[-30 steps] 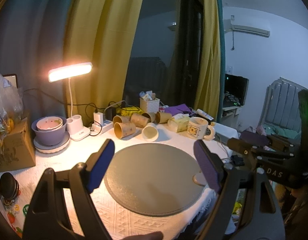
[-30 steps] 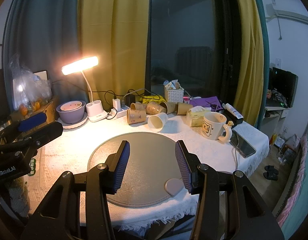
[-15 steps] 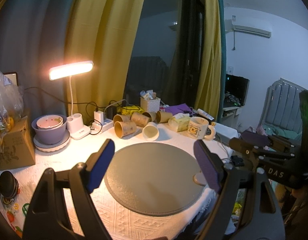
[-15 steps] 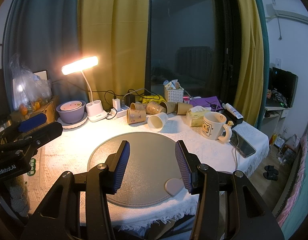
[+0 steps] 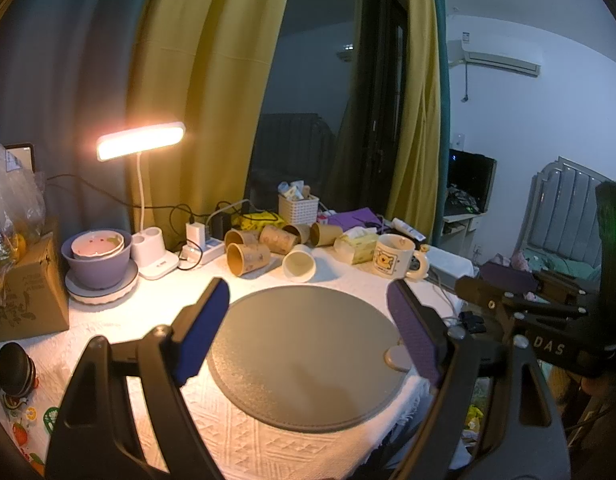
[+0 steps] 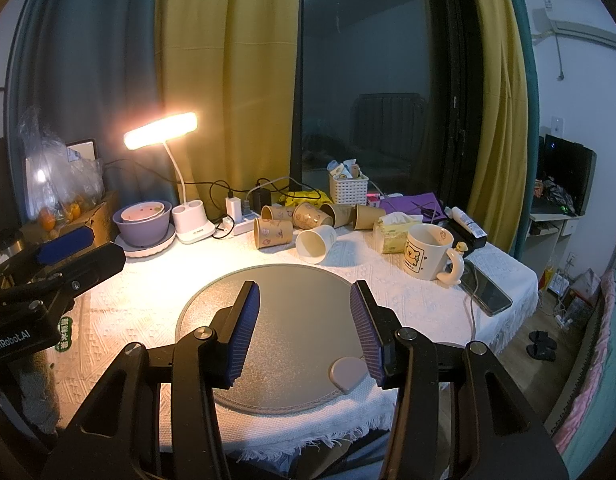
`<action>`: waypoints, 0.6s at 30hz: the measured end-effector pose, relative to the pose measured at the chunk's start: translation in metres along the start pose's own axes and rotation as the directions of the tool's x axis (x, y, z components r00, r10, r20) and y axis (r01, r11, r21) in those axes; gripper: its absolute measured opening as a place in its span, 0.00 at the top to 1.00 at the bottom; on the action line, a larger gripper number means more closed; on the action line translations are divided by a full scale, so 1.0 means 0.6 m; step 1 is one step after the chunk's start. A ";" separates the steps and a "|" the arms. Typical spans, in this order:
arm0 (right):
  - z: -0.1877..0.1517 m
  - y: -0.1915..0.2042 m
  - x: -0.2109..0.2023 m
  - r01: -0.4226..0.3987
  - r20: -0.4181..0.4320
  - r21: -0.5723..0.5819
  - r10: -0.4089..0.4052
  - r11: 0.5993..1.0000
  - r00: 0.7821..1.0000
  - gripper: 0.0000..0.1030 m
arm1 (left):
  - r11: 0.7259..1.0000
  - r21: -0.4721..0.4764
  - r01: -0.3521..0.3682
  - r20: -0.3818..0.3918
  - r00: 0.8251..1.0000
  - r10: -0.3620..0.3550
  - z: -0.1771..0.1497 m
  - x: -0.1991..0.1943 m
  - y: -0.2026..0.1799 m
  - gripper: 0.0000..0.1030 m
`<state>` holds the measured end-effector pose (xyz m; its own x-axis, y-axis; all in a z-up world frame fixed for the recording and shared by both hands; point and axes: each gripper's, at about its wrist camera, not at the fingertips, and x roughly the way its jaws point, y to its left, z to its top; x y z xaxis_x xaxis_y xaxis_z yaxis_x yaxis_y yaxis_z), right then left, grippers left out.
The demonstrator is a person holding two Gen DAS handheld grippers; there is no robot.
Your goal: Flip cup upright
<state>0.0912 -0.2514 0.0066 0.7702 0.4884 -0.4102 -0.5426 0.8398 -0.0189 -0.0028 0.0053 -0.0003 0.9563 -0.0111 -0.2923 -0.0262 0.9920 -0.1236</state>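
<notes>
White lace cloth covers the table, and a grey round mat lies on it near the front edge, with nothing on it. Behind the mat, paper cups lie toppled in a cluster — the white cup nearest, brown cups behind it. None is upright, so the flip seems unstarted. The left gripper and right gripper both hover over the mat, jaws spread and empty — well short of the cups.

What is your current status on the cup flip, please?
Left gripper and right gripper open, empty, above the round mat. White cup on its side behind mat, untouched. Path clear; mug off to the right.
</notes>
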 end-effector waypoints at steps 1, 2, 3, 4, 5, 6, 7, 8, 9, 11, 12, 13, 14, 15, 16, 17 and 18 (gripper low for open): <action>0.000 0.000 0.000 0.000 0.000 0.000 0.000 1.000 1.000 0.52 | 1.000 -0.001 0.000 0.000 1.000 0.000 0.000 0.000 0.000 0.20; 0.000 0.000 0.000 0.000 0.000 0.001 0.000 1.000 1.000 0.52 | 1.000 -0.004 0.001 0.003 1.000 -0.001 0.000 0.000 0.001 0.20; 0.000 0.000 0.000 0.000 0.000 0.000 0.000 1.000 1.000 0.52 | 1.000 -0.005 0.001 0.004 1.000 -0.001 0.000 0.000 0.001 0.20; 0.000 0.000 0.000 0.000 0.001 0.000 0.000 1.000 1.000 0.52 | 1.000 -0.005 0.001 0.005 1.000 -0.001 0.000 0.000 0.001 0.20; 0.000 0.000 0.001 0.000 0.000 0.000 0.000 1.000 1.000 0.52 | 1.000 -0.006 0.001 0.004 1.000 -0.001 -0.001 0.001 0.000 0.20; 0.000 0.000 0.001 0.000 0.000 0.000 0.000 1.000 1.000 0.52 | 1.000 -0.006 0.001 0.004 1.000 -0.001 -0.001 0.000 0.000 0.20; 0.000 0.000 0.001 -0.001 0.000 -0.001 0.001 1.000 1.000 0.52 | 1.000 -0.005 0.001 0.005 1.000 -0.001 0.000 0.000 0.000 0.20; 0.001 0.000 0.001 -0.001 0.000 -0.001 0.001 1.000 1.000 0.52 | 1.000 -0.004 0.002 0.005 1.000 -0.002 -0.001 0.000 0.000 0.20; 0.001 0.000 0.001 -0.001 0.000 -0.001 0.001 1.000 1.000 0.52 | 1.000 -0.006 0.001 0.005 1.000 -0.001 0.000 0.000 0.001 0.20; 0.001 0.000 0.001 -0.001 0.000 0.000 0.001 1.000 1.000 0.52 | 1.000 -0.007 0.001 0.004 1.000 -0.001 0.000 0.000 0.001 0.20; 0.001 0.000 0.001 -0.001 -0.001 0.000 0.001 1.000 1.000 0.52 | 1.000 -0.006 0.000 0.005 1.000 0.000 0.000 0.000 0.000 0.20; 0.001 0.000 0.000 0.000 0.000 0.000 0.000 1.000 1.000 0.52 | 1.000 -0.006 0.000 0.005 1.000 0.000 0.001 0.000 0.001 0.20; 0.001 0.001 0.001 0.000 0.000 0.000 0.000 1.000 1.000 0.52 | 1.000 -0.007 0.001 0.004 1.000 -0.001 0.001 0.000 0.001 0.20; 0.001 0.001 0.001 0.000 0.000 -0.001 0.000 1.000 1.000 0.52 | 1.000 -0.007 0.001 0.004 1.000 -0.001 0.001 0.000 0.001 0.20; 0.001 0.001 0.001 0.000 -0.001 0.000 0.000 1.000 1.000 0.52 | 1.000 -0.007 0.001 0.004 1.000 -0.001 0.001 0.000 0.000 0.20; 0.001 0.001 0.001 0.000 -0.001 0.000 0.000 1.000 1.000 0.52 | 1.000 -0.007 0.000 0.004 1.000 0.000 0.001 0.000 0.000 0.20; 0.002 0.001 0.001 -0.001 -0.001 -0.001 0.001 1.000 1.000 0.52 | 1.000 -0.008 0.001 0.004 1.000 -0.001 0.000 0.000 0.000 0.20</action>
<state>0.0913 -0.2503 0.0073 0.7693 0.4887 -0.4115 -0.5435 0.8392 -0.0195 -0.0024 0.0054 -0.0002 0.9574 -0.0117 -0.2887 -0.0275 0.9910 -0.1311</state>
